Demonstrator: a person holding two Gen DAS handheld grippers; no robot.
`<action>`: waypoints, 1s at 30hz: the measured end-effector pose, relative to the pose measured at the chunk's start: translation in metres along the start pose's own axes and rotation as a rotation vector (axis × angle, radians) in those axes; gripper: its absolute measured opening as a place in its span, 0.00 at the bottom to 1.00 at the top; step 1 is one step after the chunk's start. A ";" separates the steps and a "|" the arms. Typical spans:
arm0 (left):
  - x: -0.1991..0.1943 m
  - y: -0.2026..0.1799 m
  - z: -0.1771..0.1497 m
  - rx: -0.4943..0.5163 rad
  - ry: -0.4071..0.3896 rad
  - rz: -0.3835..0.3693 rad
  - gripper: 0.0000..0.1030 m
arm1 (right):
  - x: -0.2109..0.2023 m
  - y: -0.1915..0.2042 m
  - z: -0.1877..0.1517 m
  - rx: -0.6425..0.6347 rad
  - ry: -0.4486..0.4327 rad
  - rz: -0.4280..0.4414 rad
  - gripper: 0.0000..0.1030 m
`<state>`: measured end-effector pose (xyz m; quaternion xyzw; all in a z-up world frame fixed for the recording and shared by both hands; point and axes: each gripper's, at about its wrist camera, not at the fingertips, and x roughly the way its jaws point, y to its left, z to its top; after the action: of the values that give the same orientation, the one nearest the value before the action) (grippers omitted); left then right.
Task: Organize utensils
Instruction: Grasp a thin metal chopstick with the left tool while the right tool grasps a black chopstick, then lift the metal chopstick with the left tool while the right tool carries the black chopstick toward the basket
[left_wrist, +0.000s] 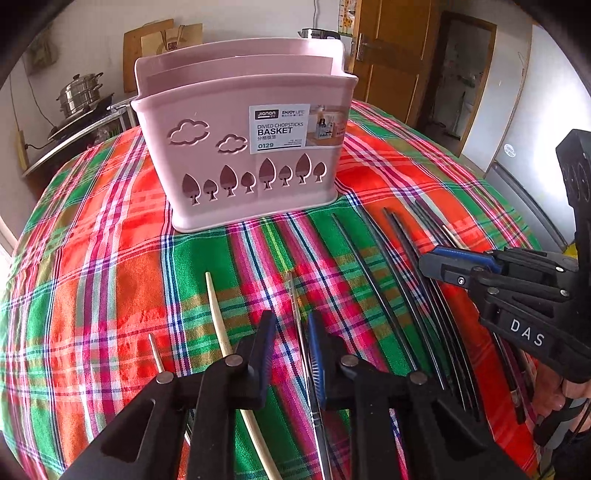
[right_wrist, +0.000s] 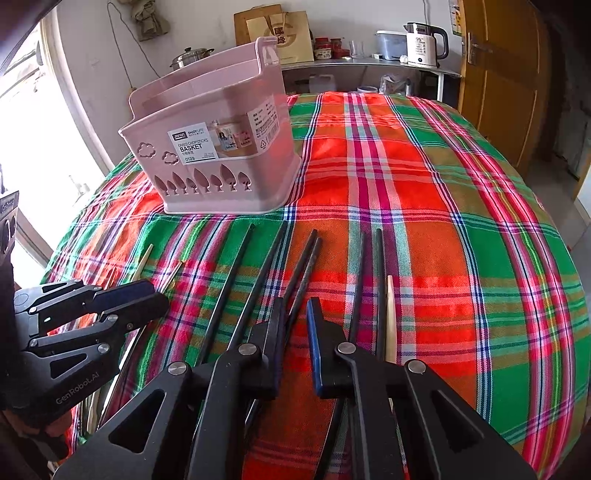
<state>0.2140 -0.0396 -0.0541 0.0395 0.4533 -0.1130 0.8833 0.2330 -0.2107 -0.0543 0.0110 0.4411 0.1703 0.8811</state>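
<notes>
A pink divided chopstick basket (left_wrist: 240, 147) (right_wrist: 207, 147) stands upright at the far side of the plaid-covered table. Loose chopsticks lie in front of it. My left gripper (left_wrist: 290, 321) sits low over the cloth with its jaws narrowly apart. A thin metal chopstick (left_wrist: 294, 295) runs between them, close to the blue pad. A pale wooden chopstick (left_wrist: 216, 314) lies just to the left. My right gripper (right_wrist: 296, 302) hovers over several black chopsticks (right_wrist: 310, 251) with a small gap; one pair slips in beside the left finger. A wooden chopstick (right_wrist: 389, 314) lies to its right.
The plaid cloth (right_wrist: 424, 184) falls away at the table's edges. Behind stand a counter with a white kettle (right_wrist: 424, 44), a steel pot (left_wrist: 81, 92) and a paper bag (right_wrist: 284, 33). A wooden door (right_wrist: 498, 74) is at the right. A hand (left_wrist: 565, 398) holds the right gripper.
</notes>
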 end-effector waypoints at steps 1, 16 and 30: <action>0.001 -0.002 0.001 0.006 0.000 0.007 0.17 | 0.000 0.000 0.000 0.004 0.001 0.002 0.11; 0.008 -0.014 0.016 0.046 0.042 0.007 0.04 | 0.016 -0.004 0.019 0.004 0.064 0.006 0.09; -0.070 -0.005 0.033 -0.004 -0.111 -0.114 0.04 | -0.055 0.002 0.030 0.003 -0.101 0.076 0.06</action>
<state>0.1993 -0.0381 0.0219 0.0056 0.4052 -0.1641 0.8994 0.2253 -0.2215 0.0071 0.0377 0.3958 0.2021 0.8950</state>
